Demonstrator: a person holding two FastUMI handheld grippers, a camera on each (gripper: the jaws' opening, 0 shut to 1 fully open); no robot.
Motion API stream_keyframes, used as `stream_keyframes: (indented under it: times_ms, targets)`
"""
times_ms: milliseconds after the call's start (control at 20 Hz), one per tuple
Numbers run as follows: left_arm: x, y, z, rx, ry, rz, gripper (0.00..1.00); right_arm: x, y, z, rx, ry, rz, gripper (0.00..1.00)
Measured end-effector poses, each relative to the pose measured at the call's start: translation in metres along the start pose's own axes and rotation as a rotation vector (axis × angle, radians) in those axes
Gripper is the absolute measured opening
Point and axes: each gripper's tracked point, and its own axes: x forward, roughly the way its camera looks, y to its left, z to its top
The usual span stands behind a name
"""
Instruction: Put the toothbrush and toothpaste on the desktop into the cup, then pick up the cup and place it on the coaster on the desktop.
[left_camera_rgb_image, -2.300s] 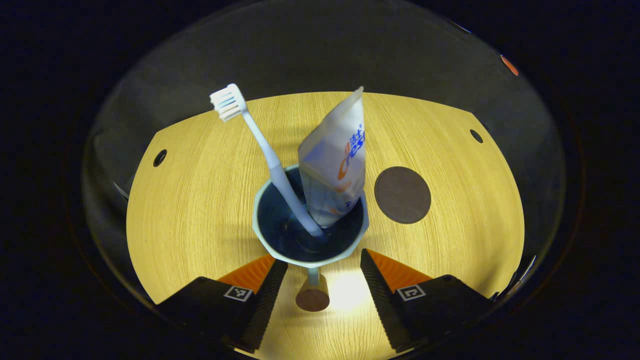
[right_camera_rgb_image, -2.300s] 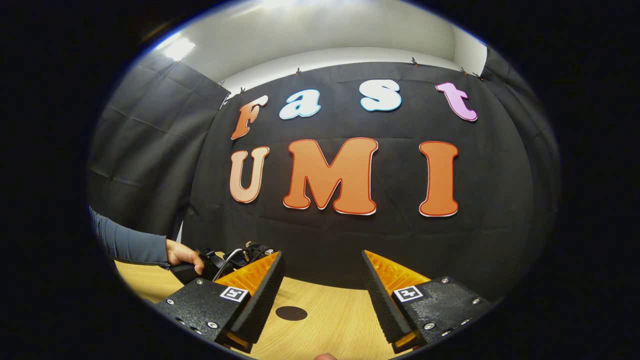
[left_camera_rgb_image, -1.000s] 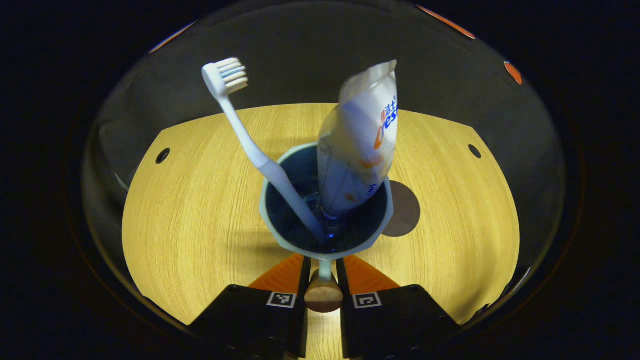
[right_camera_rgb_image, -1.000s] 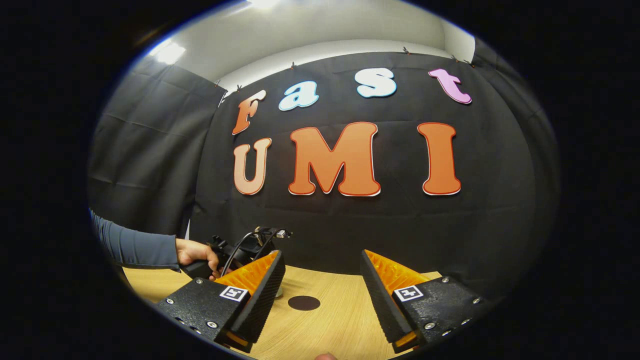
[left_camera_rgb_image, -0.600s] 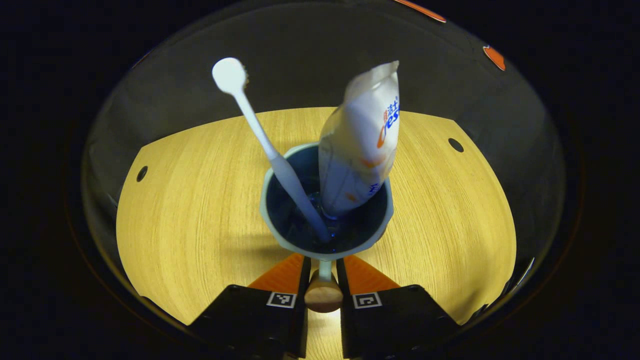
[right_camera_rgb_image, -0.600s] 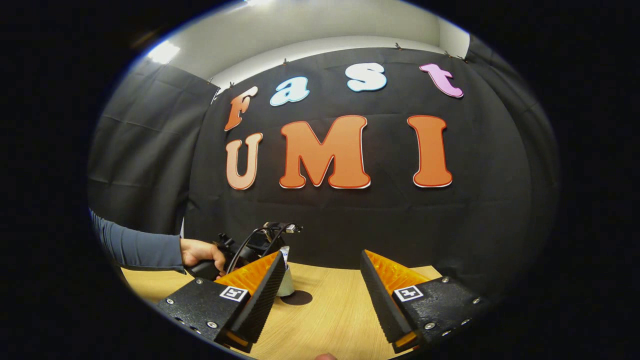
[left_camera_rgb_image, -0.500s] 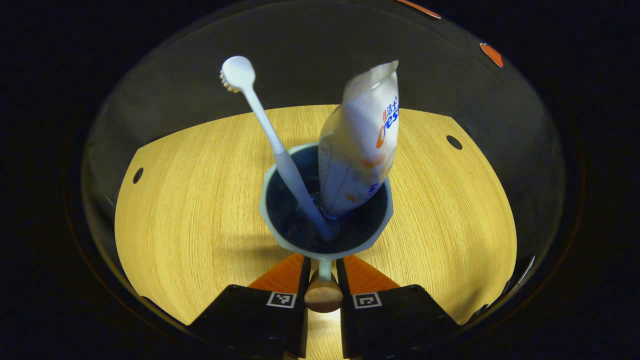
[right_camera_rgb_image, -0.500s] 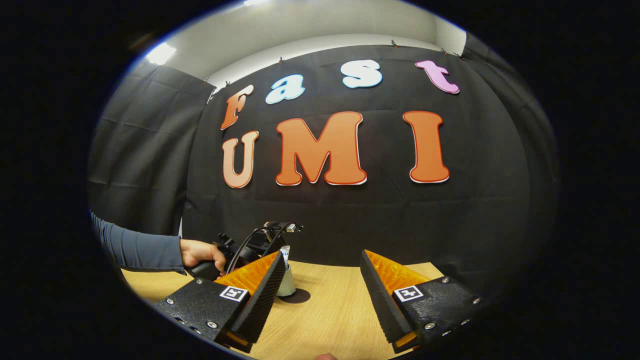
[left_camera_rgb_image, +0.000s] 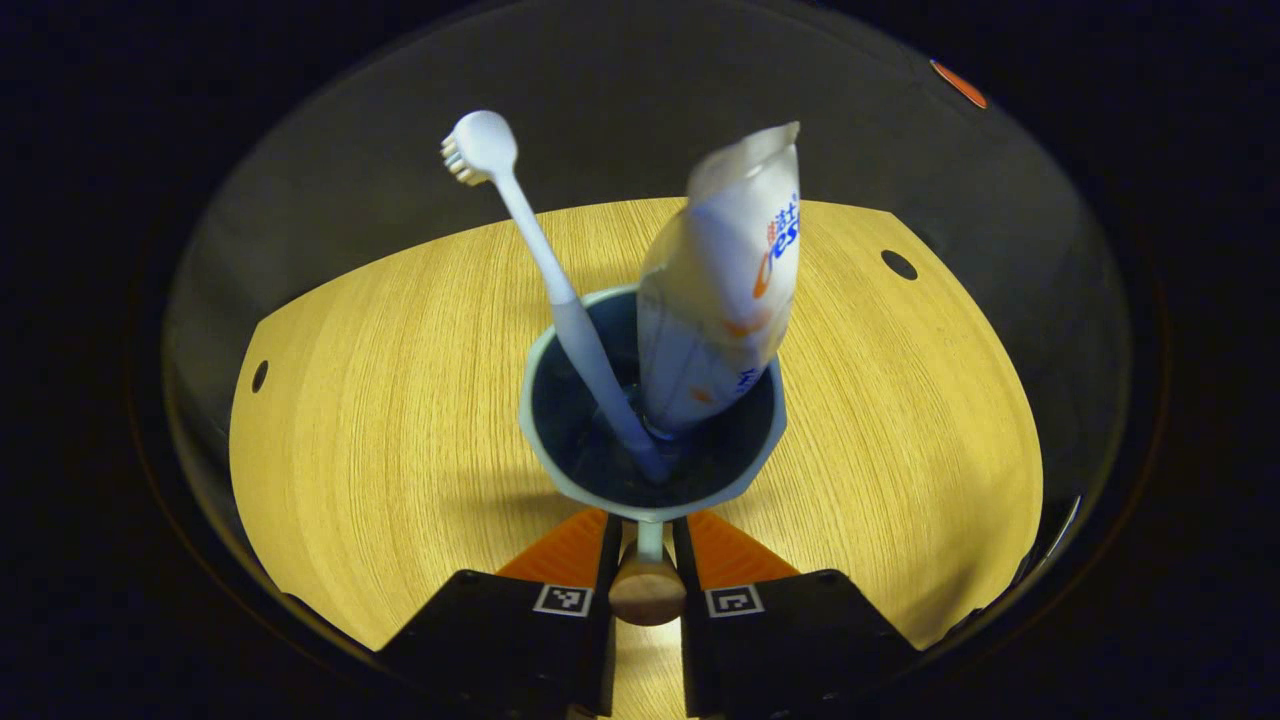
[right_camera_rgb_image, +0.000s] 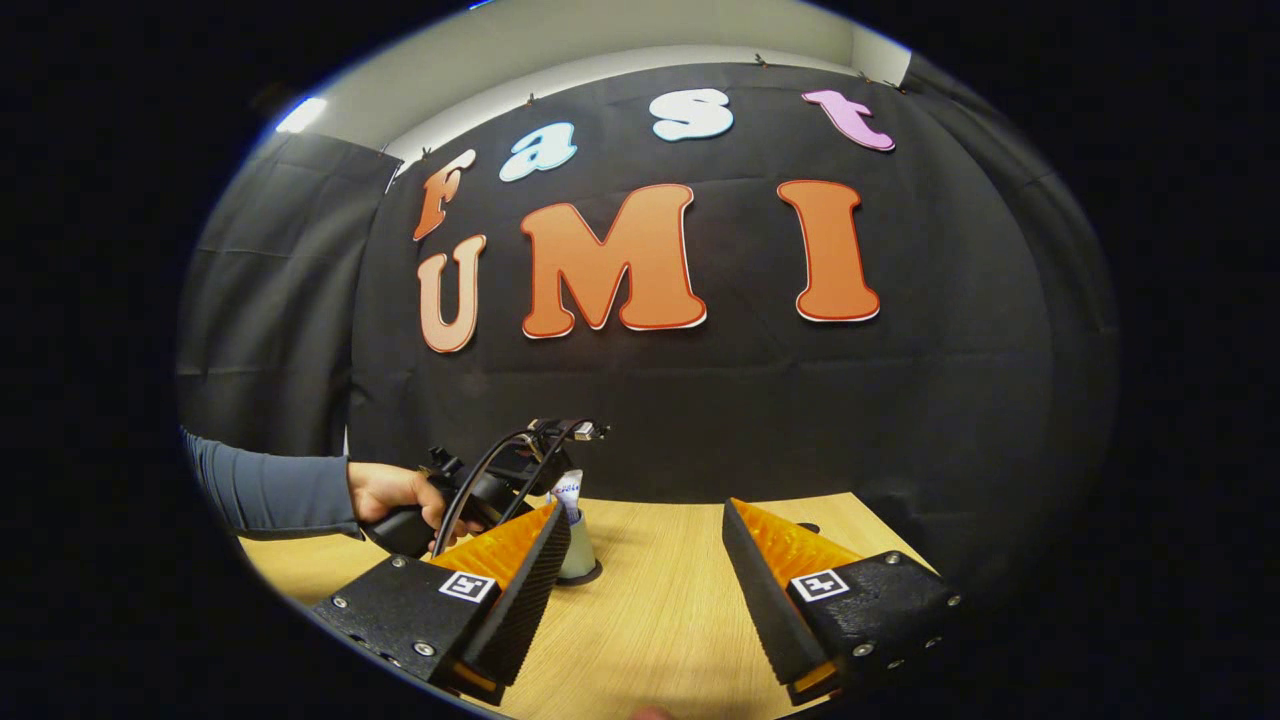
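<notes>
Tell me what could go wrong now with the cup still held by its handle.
The left gripper clamps only the cup's thin handle, so the cup could swing or tip on release. The toothbrush and toothpaste lean tall above the rim and might topple out. The coaster barely shows beneath, so centring is uncertain.

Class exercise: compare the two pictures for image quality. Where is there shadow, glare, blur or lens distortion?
Left gripper view: the tabletop bulges from fisheye distortion; the cup throws a shadow to its left; a bright patch glares on the wood near the left gripper; the toothbrush head is slightly soft. Right gripper view: evenly lit, sharp, the booth wall curving toward the edges.
</notes>
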Motion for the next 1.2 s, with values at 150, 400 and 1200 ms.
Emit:
stream_keyframes:
  times_ms: [150,400,1200]
  targets:
    - [0.006,0.005,0.0,-0.006,0.014,-0.004,0.27,0.002,0.002,-0.002,0.008,0.008,-0.001,0.92]
    - [-0.013,0.005,-0.01,0.0,-0.055,-0.06,0.37,0.003,0.001,0.001,0.009,0.011,-0.023,0.92]
    - [-0.161,0.069,-0.048,0.031,-0.558,0.037,0.98,0.003,0.048,0.047,-0.057,-0.093,-0.015,0.92]
